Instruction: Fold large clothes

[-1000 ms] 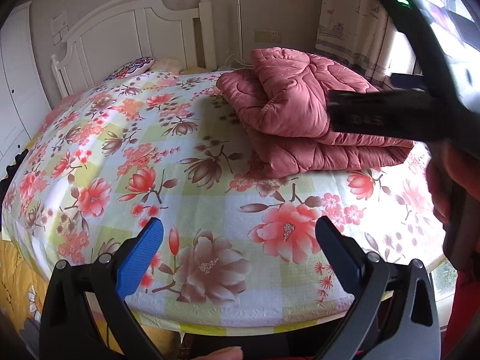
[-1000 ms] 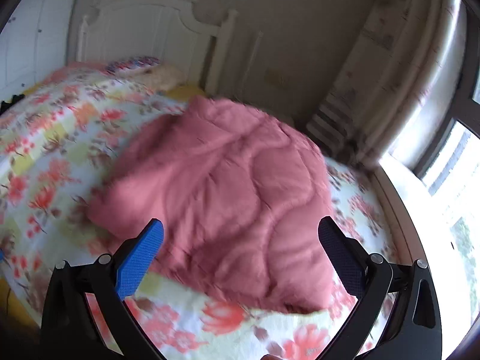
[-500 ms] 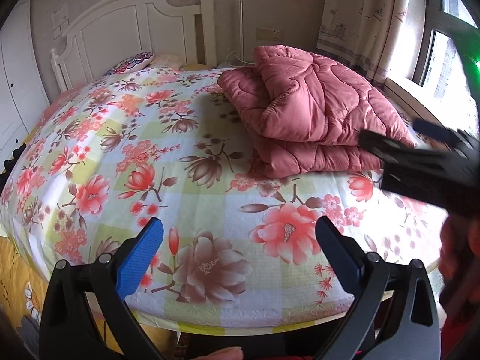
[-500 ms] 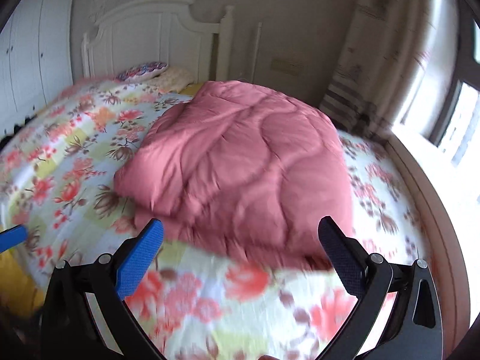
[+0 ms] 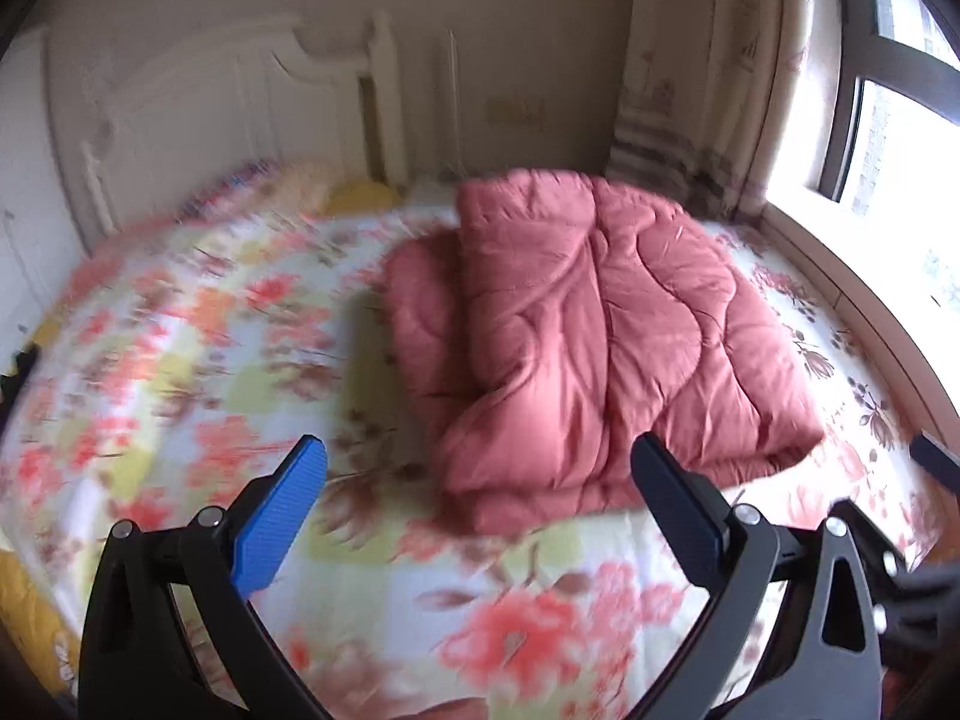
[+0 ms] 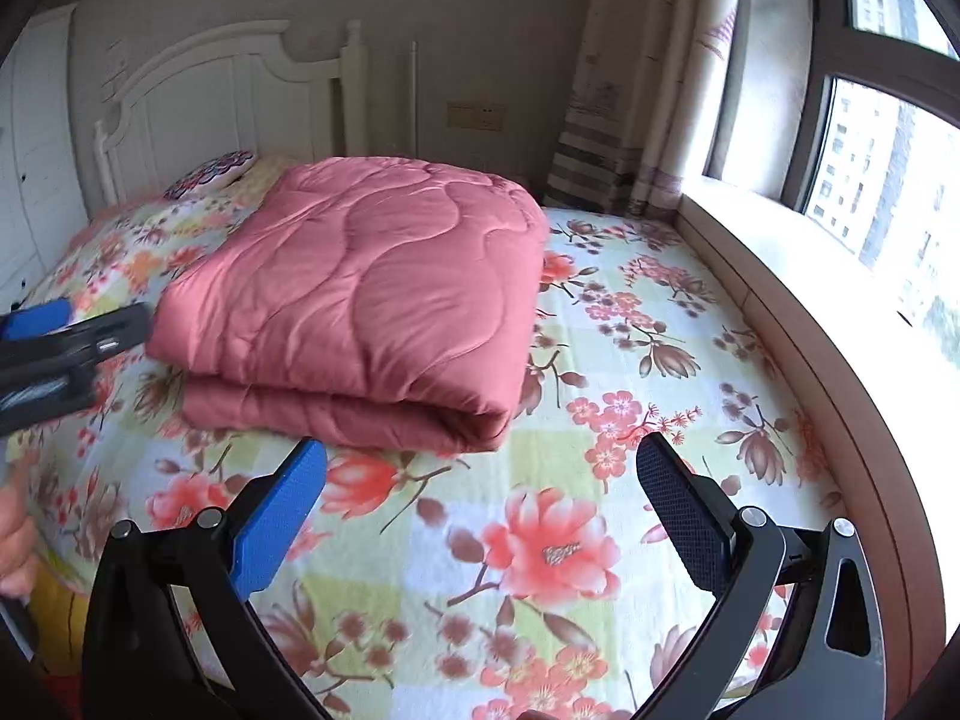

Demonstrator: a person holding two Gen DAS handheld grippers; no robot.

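Quilt (image 6: 360, 306), pink and stitched in wavy lines, folded into a thick stack on the floral bedsheet (image 6: 570, 546), nearer the headboard (image 6: 204, 102) than the foot of the bed. Left tool (image 5: 478, 498) spread wide, nothing between its fingers, hovering over the sheet just short of the quilt's near edge; its blue pad (image 5: 279, 519) and black pad (image 5: 681, 519) well apart. Right tool (image 6: 481, 501) likewise wide open and empty, above bare sheet in front of the fold. Left view smeared, so the layers look shifted there, possibly only blur. Pillow (image 6: 210, 171) by the headboard, curtain (image 6: 636, 78) and window (image 6: 882, 138) on the right.
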